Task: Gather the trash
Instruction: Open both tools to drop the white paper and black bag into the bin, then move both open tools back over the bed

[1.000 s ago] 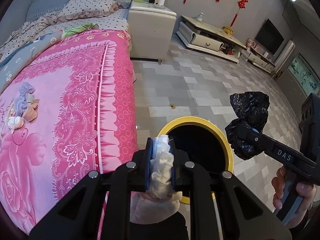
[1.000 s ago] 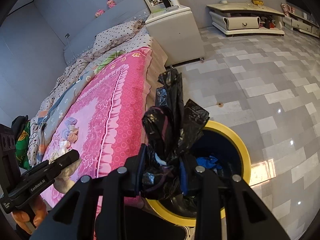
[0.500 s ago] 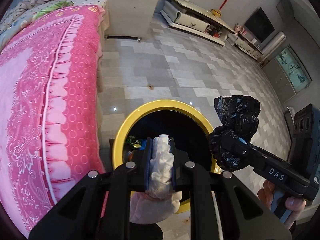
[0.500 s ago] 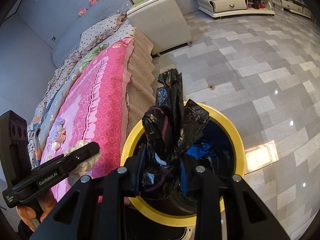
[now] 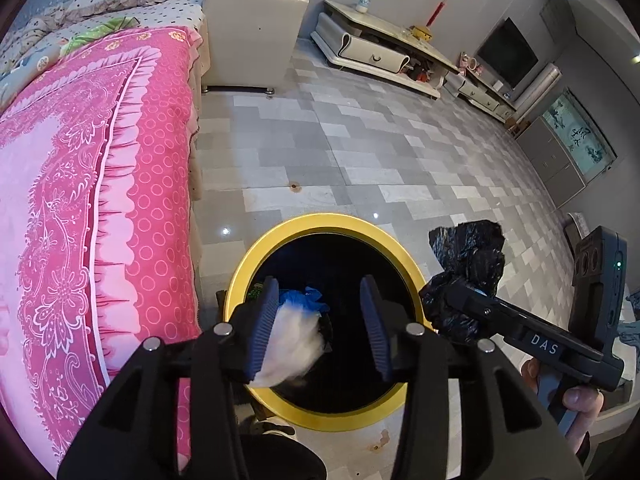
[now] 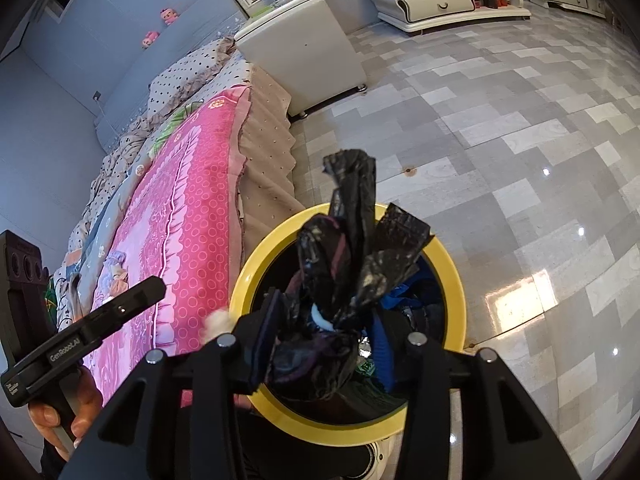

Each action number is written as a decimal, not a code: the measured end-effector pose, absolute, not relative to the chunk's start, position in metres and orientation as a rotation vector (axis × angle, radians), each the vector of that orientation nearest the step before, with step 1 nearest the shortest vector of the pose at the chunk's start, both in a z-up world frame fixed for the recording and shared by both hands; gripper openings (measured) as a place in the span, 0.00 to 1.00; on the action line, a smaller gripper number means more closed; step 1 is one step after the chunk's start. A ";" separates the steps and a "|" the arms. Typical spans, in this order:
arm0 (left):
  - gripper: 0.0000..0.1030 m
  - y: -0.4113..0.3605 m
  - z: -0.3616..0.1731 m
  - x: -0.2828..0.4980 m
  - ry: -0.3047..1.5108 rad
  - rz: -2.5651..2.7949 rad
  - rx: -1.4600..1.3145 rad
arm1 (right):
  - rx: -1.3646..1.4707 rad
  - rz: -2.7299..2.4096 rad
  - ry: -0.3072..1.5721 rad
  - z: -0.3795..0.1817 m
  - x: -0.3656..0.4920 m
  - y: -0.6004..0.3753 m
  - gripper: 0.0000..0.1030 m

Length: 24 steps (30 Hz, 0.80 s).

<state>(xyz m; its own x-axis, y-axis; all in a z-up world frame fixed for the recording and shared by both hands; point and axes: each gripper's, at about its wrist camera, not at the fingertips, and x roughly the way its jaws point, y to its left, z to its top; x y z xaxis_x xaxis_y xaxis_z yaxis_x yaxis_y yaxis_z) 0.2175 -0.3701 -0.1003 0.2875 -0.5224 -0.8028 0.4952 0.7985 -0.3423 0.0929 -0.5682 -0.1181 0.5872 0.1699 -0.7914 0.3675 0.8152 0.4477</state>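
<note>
A round bin with a yellow rim [image 5: 320,222] [image 6: 456,280] stands on the floor beside the bed, with blue trash [image 5: 304,298] inside. My left gripper [image 5: 320,284] hangs over its mouth and its jaws are opening. A white tissue wad [image 5: 292,344] lies blurred against the left finger, and the right finger is clear of it. My right gripper [image 6: 324,312] [image 5: 452,292] is over the bin's right rim, jaws opening. A crumpled black plastic bag [image 6: 352,264] [image 5: 468,276] sits between them, with a gap on its right side.
A bed with a pink patterned cover [image 5: 100,200] runs along the left, close to the bin. A white nightstand [image 5: 256,32] stands at its head, and a low white TV stand [image 5: 376,52] lines the far wall. Grey tiled floor [image 5: 380,152] lies open beyond.
Both grippers have come down over the bin. The left jaws, shut on the tissue before, have spread and the tissue is dropping. The right jaws have widened around the black bag.
</note>
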 end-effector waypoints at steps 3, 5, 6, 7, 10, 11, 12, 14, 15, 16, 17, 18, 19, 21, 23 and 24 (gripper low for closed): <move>0.47 -0.364 -0.096 0.217 1.074 -0.671 -0.033 | 0.641 -0.133 0.952 -0.118 0.089 -0.570 0.47; 0.50 -0.359 -0.094 0.216 1.061 -0.658 -0.025 | 0.645 -0.141 0.951 -0.118 0.086 -0.570 0.51; 0.52 -0.357 -0.093 0.215 1.057 -0.652 -0.025 | 0.649 -0.142 0.950 -0.118 0.085 -0.569 0.52; 0.53 -0.352 -0.093 0.216 1.053 -0.644 -0.027 | 0.652 -0.145 0.949 -0.117 0.084 -0.569 0.54; 0.59 -0.340 -0.090 0.218 1.037 -0.619 -0.026 | 0.658 -0.157 0.937 -0.114 0.079 -0.569 0.61; 0.61 -0.335 -0.089 0.219 1.031 -0.608 -0.026 | 0.659 -0.158 0.934 -0.112 0.079 -0.569 0.61; 0.63 -0.330 -0.089 0.221 1.027 -0.597 -0.028 | 0.657 -0.161 0.933 -0.111 0.078 -0.569 0.62; 0.64 -0.316 -0.088 0.225 1.022 -0.573 -0.038 | 0.654 -0.169 0.929 -0.107 0.078 -0.567 0.63; 0.65 -0.308 -0.087 0.227 1.020 -0.559 -0.043 | 0.653 -0.171 0.929 -0.106 0.078 -0.567 0.63; 0.65 -0.302 -0.088 0.230 1.018 -0.547 -0.047 | 0.650 -0.167 0.928 -0.103 0.079 -0.566 0.63; 0.66 -0.294 -0.088 0.233 1.016 -0.533 -0.052 | 0.645 -0.166 0.926 -0.101 0.080 -0.564 0.63; 0.66 -0.286 -0.088 0.236 1.015 -0.520 -0.054 | 0.638 -0.163 0.925 -0.099 0.081 -0.561 0.63; 0.66 -0.276 -0.088 0.239 1.013 -0.503 -0.057 | 0.629 -0.159 0.925 -0.096 0.083 -0.557 0.63; 0.66 -0.259 -0.089 0.245 1.009 -0.474 -0.064 | 0.604 -0.139 0.924 -0.090 0.087 -0.548 0.63; 0.66 -0.236 -0.091 0.253 1.006 -0.441 -0.076 | 0.579 -0.117 0.924 -0.085 0.094 -0.536 0.64; 0.66 -0.228 -0.091 0.255 1.004 -0.425 -0.081 | 0.569 -0.105 0.926 -0.083 0.098 -0.530 0.64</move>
<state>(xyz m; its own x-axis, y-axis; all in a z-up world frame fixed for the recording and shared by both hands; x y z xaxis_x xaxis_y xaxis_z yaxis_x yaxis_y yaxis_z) 0.2551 -0.2281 -0.0914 0.4624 -0.3821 -0.8002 0.3084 0.9154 -0.2589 0.0982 -0.5300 -0.0827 0.6071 0.1529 -0.7798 0.3234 0.8488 0.4183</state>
